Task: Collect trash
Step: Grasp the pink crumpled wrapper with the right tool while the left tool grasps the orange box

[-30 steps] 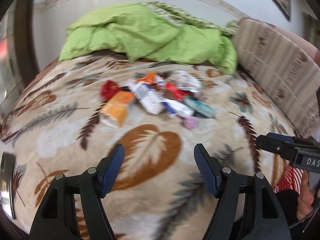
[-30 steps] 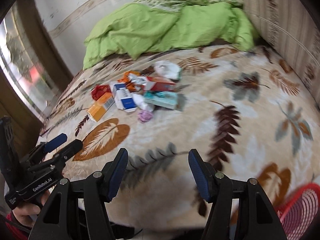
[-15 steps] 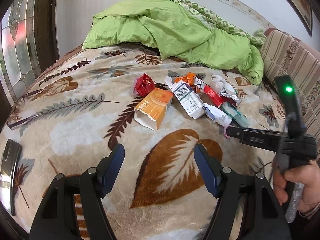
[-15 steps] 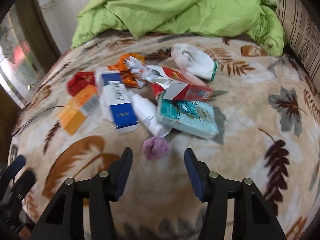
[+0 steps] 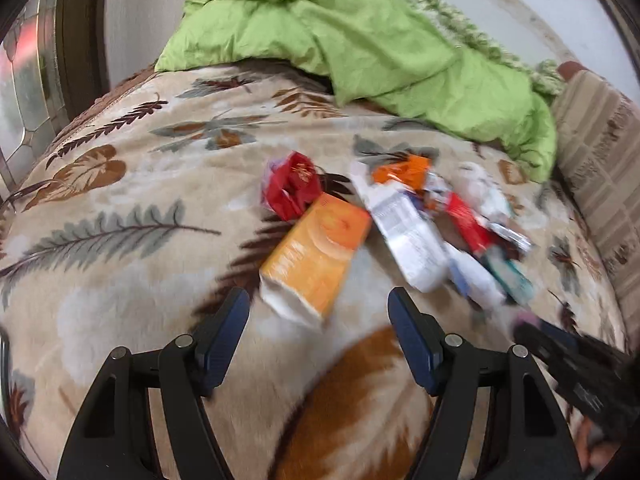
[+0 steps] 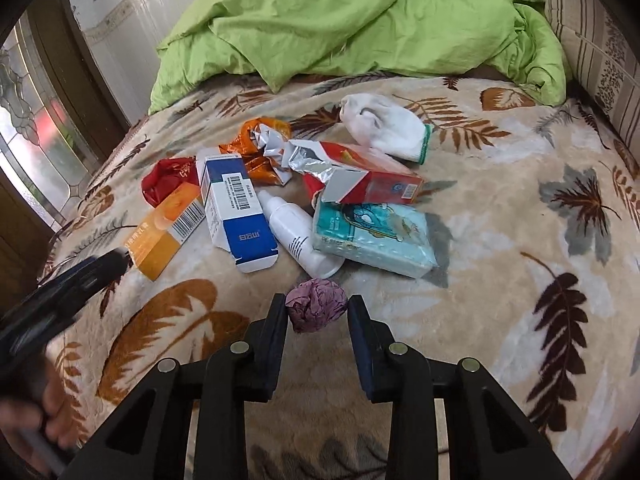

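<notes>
Closing in on the purple paper ball

Right gripper (image 6: 317, 312) tipped down over the leaf blanket (image 6: 500, 208), jaws closing around the purple paper ball (image 6: 316, 305), pads close beside it. Left gripper (image 5: 318, 318) tipped down too, jaws spread wide, nothing between, just short of the orange box (image 5: 316, 254) in the trash pile

Bed (image 6: 500, 208): beige fleece blanket, leaf print. Green duvet (image 6: 328, 20): crumpled at far end, against wall. Striped headboard cushion (image 6: 592, 36): right side. Leaded-glass window (image 6: 36, 128), dark wooden frame: left.
</notes>
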